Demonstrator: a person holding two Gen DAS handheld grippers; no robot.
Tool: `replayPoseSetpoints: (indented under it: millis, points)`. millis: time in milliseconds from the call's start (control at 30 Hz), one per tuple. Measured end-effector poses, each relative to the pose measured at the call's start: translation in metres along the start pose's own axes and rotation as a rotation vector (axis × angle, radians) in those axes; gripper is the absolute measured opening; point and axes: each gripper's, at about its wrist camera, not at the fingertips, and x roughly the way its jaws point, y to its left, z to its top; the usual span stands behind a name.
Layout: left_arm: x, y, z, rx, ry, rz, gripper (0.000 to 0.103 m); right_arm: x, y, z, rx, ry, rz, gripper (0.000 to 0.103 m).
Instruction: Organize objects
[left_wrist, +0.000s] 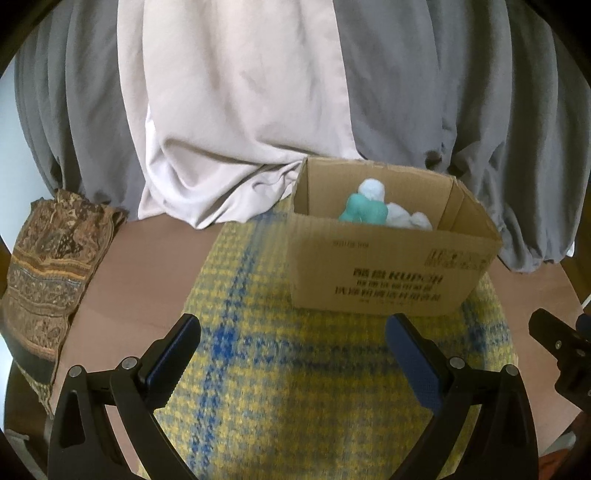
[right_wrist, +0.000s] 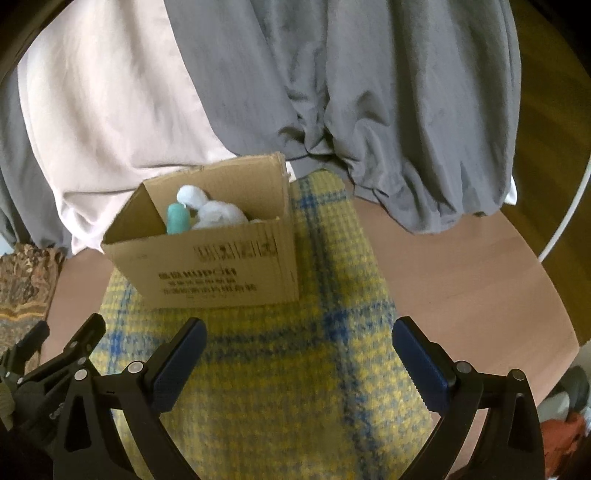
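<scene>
We hold our left gripper (left_wrist: 293, 330) and right gripper (right_wrist: 299, 334) with jaws released and empty above the yellow-blue cloth (left_wrist: 295, 387). One cardboard box (left_wrist: 384, 273) sits at the cloth's far edge, holding one teal object (left_wrist: 364, 210) and white bundles (left_wrist: 406, 218). Open cloth lies between us and the box; bare surface (right_wrist: 461, 280) flanks it.

Left gripper (left_wrist: 293, 332) spread empty, right gripper (right_wrist: 299, 336) likewise
</scene>
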Motion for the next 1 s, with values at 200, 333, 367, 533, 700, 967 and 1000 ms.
replayPoseSetpoints:
  millis: [200,333,367,533,700,967,1000]
  points:
    - [0.0,0.003,-0.019,-0.006,0.032,-0.011,0.102,0.001,0.0,-0.021,-0.005,0.034,0.003,0.101]
    - [0.0,0.003,-0.033,0.004,0.047,-0.004,0.102,0.0,-0.001,-0.034,-0.006,0.054,0.01,0.101]
    - [-0.001,0.004,-0.035,0.001,0.053,-0.006,0.102,0.0,-0.002,-0.037,-0.006,0.058,0.012,0.101]
    - [0.0,0.007,-0.051,-0.016,0.089,-0.026,0.102,-0.003,-0.002,-0.053,-0.013,0.071,0.011,0.101]
    - [-0.001,0.011,-0.065,-0.024,0.104,-0.016,0.102,-0.002,-0.004,-0.065,-0.007,0.075,0.02,0.101]
    - [-0.006,0.014,-0.086,0.002,0.116,0.004,0.102,0.0,-0.004,-0.086,-0.004,0.097,0.022,0.101]
    - [-0.006,0.014,-0.088,0.0,0.125,-0.004,0.102,0.0,-0.004,-0.087,-0.006,0.098,0.023,0.101]
